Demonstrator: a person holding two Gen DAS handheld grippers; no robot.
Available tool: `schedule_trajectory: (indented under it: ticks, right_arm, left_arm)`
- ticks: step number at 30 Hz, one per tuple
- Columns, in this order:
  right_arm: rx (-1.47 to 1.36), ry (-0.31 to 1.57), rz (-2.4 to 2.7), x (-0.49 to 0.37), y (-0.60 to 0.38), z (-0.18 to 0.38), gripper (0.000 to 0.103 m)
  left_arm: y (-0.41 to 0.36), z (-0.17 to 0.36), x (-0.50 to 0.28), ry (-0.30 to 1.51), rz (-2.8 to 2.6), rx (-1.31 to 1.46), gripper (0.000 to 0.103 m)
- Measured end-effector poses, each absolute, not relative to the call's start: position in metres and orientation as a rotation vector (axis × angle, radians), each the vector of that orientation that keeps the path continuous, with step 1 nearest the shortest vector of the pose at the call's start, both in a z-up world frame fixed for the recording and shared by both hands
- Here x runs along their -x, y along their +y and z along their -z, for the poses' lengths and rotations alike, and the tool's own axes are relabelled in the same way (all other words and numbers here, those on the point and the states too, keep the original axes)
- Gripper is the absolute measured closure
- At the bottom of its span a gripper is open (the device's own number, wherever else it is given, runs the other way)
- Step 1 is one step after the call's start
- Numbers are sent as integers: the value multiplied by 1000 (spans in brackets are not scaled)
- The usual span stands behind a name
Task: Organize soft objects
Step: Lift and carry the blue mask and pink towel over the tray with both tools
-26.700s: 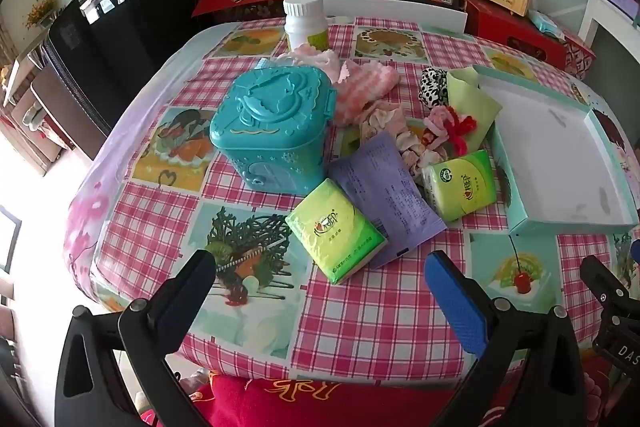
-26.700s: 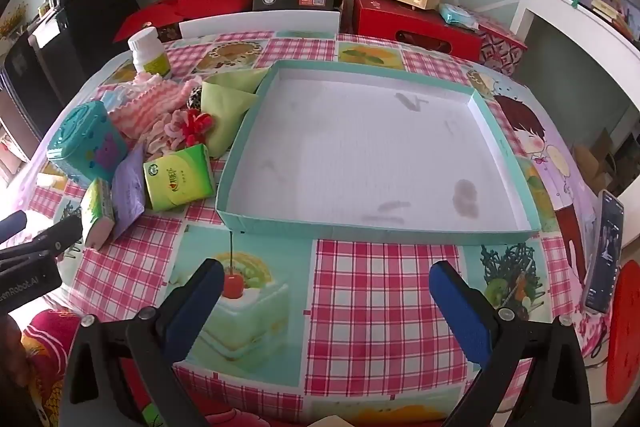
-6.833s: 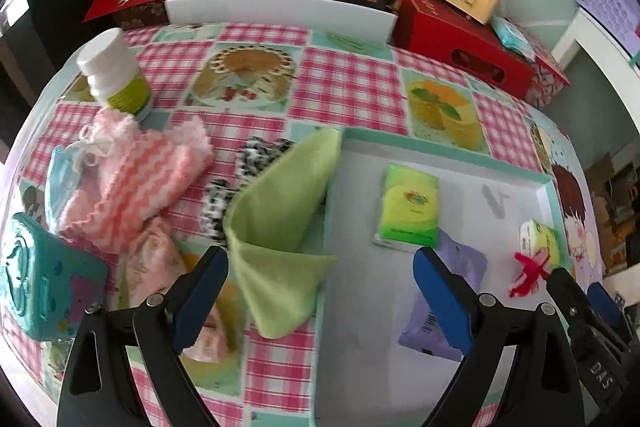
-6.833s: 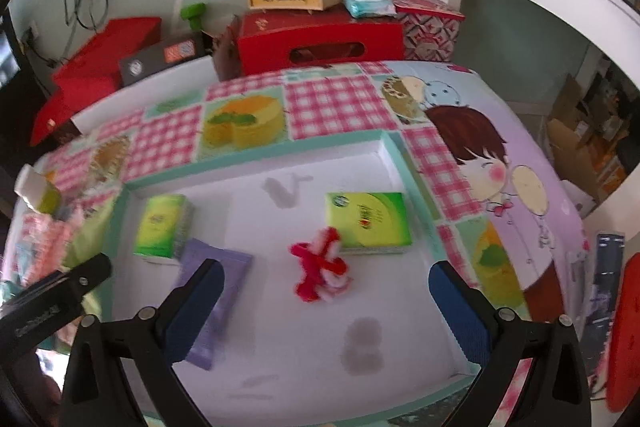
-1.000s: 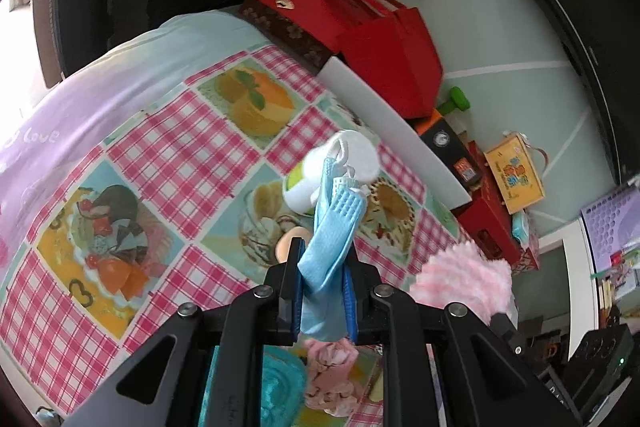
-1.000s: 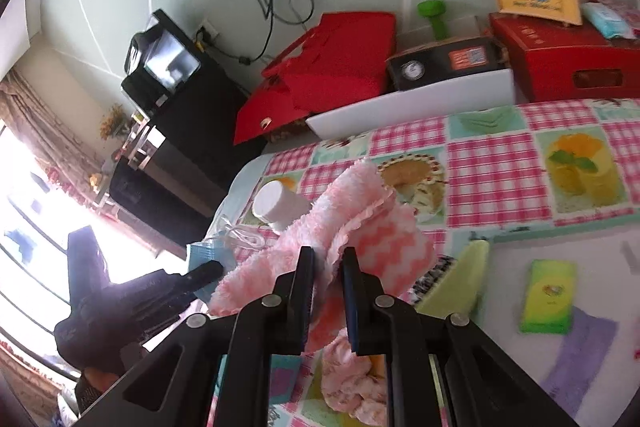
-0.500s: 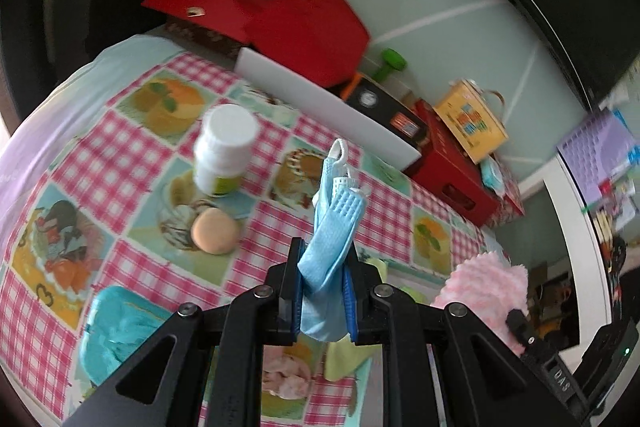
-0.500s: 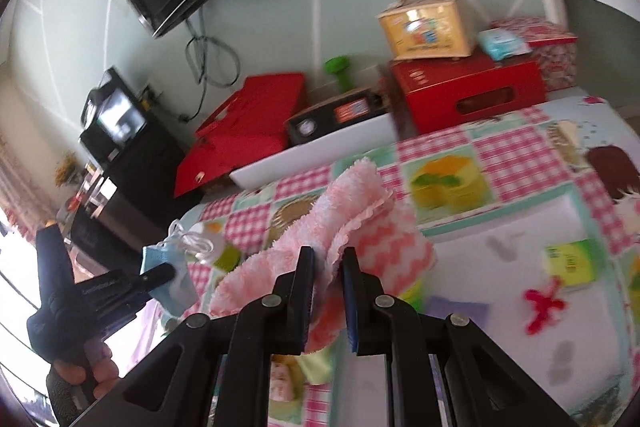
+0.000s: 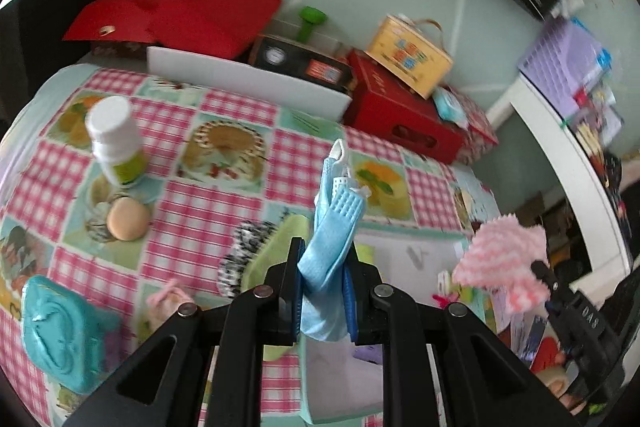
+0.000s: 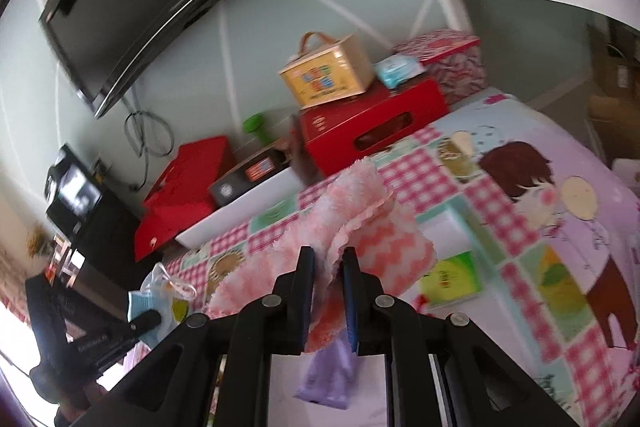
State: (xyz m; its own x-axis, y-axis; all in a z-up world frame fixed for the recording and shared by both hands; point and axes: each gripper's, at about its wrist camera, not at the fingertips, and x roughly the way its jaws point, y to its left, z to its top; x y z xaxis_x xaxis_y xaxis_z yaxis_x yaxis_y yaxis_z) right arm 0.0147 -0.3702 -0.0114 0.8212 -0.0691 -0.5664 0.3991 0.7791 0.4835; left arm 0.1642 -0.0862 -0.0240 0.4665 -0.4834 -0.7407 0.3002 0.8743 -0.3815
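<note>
My left gripper (image 9: 322, 257) is shut on a folded light-blue face mask (image 9: 334, 219), which sticks up between its fingers above the near left edge of the white tray (image 9: 416, 251). To the right, my right gripper (image 9: 540, 269) holds a pink zigzag knitted cloth (image 9: 502, 263) over the tray. In the right wrist view the right gripper (image 10: 328, 261) is shut on that pink cloth (image 10: 360, 219). Below it in the tray (image 10: 444, 227) lie a green tissue pack (image 10: 452, 279) and a purple pack (image 10: 330, 379). The left gripper (image 10: 148, 317) with the mask (image 10: 140, 303) shows at lower left.
On the checked tablecloth left of the tray are a white bottle (image 9: 114, 143), a teal lidded box (image 9: 60, 335), a green cloth (image 9: 276, 251), a black-and-white cloth (image 9: 244, 251) and a pink scrunchie (image 9: 168, 299). Red boxes (image 9: 400, 107) line the table's far edge.
Both grippers have swung right across the table with their loads, from above the bottle side to above the tray. Both grips are unchanged.
</note>
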Motion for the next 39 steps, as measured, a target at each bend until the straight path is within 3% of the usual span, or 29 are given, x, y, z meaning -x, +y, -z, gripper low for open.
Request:
schedule_trajectory:
  ticks: [25,39]
  right_arm:
    - [-619,611,375,-15,-399,37,88]
    - [-492,877,254,-80,-360,97,85]
  left_arm:
    - [-171,65,-147,1036,628,59,86]
    - [-177,112,-158,1207,569,34,86]
